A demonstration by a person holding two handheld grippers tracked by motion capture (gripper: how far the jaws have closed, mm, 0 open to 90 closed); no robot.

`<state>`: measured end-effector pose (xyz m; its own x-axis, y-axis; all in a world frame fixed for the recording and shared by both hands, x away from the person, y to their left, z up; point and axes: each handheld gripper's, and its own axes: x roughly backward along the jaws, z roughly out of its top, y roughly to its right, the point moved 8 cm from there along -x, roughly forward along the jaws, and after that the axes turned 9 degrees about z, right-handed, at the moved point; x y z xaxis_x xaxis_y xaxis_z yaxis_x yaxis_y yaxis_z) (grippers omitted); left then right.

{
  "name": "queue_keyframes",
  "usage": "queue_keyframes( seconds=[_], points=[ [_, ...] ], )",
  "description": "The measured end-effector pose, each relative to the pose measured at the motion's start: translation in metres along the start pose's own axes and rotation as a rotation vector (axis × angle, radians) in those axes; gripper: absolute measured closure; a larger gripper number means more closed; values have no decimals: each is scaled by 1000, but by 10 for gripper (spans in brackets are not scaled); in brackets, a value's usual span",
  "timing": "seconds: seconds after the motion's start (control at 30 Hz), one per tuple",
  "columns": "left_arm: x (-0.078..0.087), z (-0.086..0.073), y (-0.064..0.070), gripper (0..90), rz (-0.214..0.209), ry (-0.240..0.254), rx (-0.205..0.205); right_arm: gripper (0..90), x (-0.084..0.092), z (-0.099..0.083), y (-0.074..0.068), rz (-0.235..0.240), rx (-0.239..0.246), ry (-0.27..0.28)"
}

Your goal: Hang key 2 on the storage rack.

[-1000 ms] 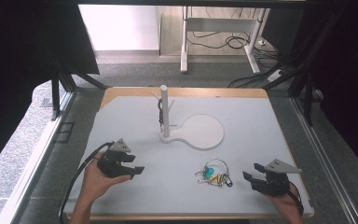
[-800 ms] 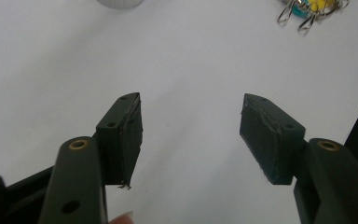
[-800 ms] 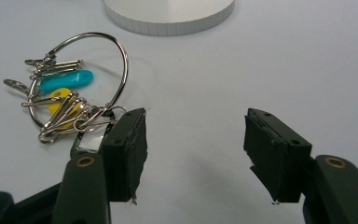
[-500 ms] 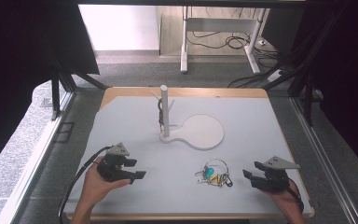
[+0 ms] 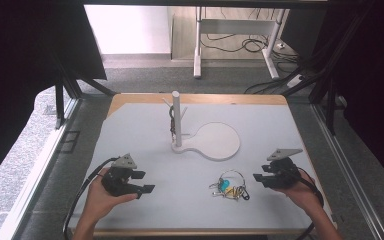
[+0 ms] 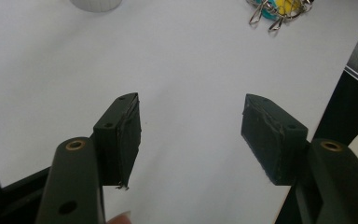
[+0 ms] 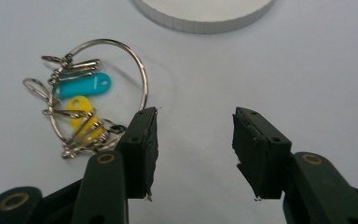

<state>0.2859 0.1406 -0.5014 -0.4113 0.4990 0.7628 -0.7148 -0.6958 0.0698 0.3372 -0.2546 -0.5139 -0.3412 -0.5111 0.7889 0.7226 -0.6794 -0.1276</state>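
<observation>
A key ring (image 5: pixel 229 186) with a teal tag, a yellow tag and several metal clips lies on the white table (image 5: pixel 145 135), near the front right. In the right gripper view the key ring (image 7: pixel 88 107) lies just left of my left jaw. My right gripper (image 5: pixel 259 178) hovers right of the ring, open; its jaws have just been closing, with nothing between them (image 7: pixel 196 116). My left gripper (image 5: pixel 144 182) is at the front left, open over bare table (image 6: pixel 191 107); its jaws have just been opening. The key ring (image 6: pixel 279 9) lies far ahead of it.
A white stand (image 5: pixel 176 120) with a post and side pegs rises from a round flat base (image 5: pixel 217 141) mid-table; a dark thing (image 5: pixel 171 122) hangs on it. The base's rim (image 7: pixel 205 14) lies beyond the right jaws. Black frame rails flank the table.
My right gripper has risen and shifted a little left toward the key ring, and its jaws look narrower. The left hand has stayed where it was.
</observation>
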Motion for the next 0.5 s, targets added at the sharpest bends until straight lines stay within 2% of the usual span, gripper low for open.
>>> queue_keyframes(
  seconds=[0.1, 0.2, 0.3, 0.5],
  points=[
    [3, 1, -1, 381, -5, 10, 5, 513, -3, 9, -2, 15, 10, -37],
    [4, 1, -2, 382, -1, 9, 7, 528, -10, 15, -4, 4, 17, -90],
    [3, 0, -1, 382, -3, 5, -2, 547, -18, 17, -8, 21, 16, -149],
    [3, -1, -3, 383, 7, 7, -7, 579, -32, 21, -12, 64, 25, -212]
  ],
)
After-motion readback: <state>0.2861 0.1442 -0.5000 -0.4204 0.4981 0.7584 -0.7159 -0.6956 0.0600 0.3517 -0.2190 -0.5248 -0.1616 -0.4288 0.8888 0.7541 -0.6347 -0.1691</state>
